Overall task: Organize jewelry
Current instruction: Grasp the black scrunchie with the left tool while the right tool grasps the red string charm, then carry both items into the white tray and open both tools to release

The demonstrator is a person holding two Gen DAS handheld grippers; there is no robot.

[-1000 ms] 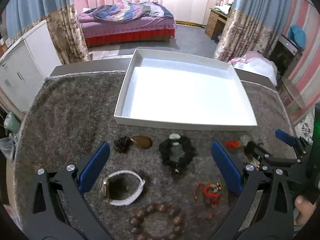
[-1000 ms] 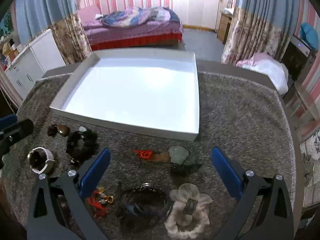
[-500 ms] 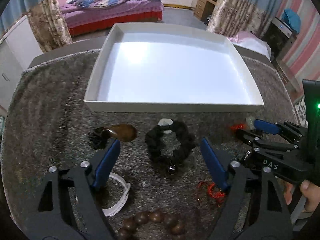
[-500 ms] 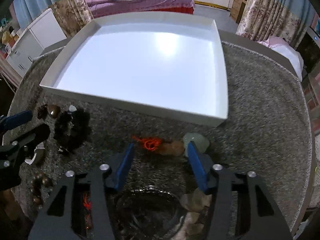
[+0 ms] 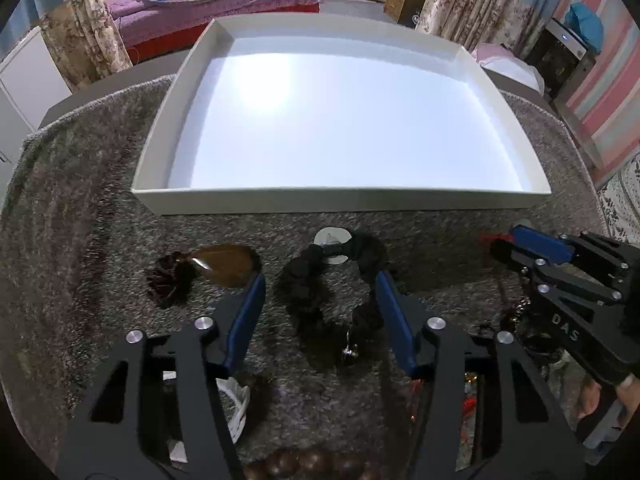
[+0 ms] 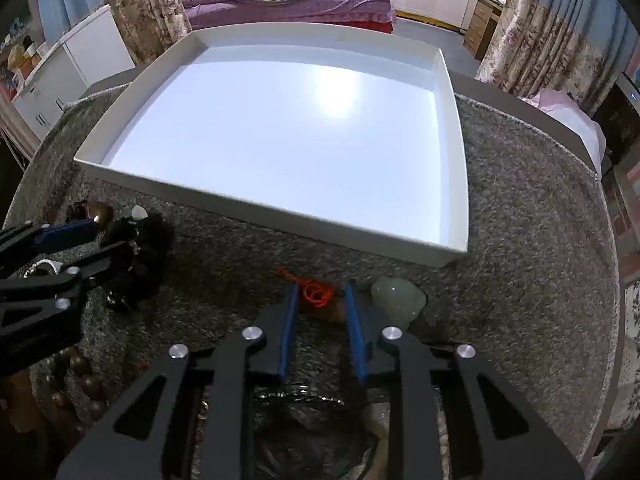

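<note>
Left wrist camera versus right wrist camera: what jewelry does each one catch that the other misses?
Only the left wrist view shows the dark tassel attached to the brown teardrop pendant, and the black bracelet framed by the left gripper, whose jaws are closing around it.

Only the right wrist view shows the pale green stone, with the red-corded pendant lying between the right gripper jaws, which are closing on it.

Both share the empty white tray, the grey shaggy mat and the brown wooden beads.
</note>
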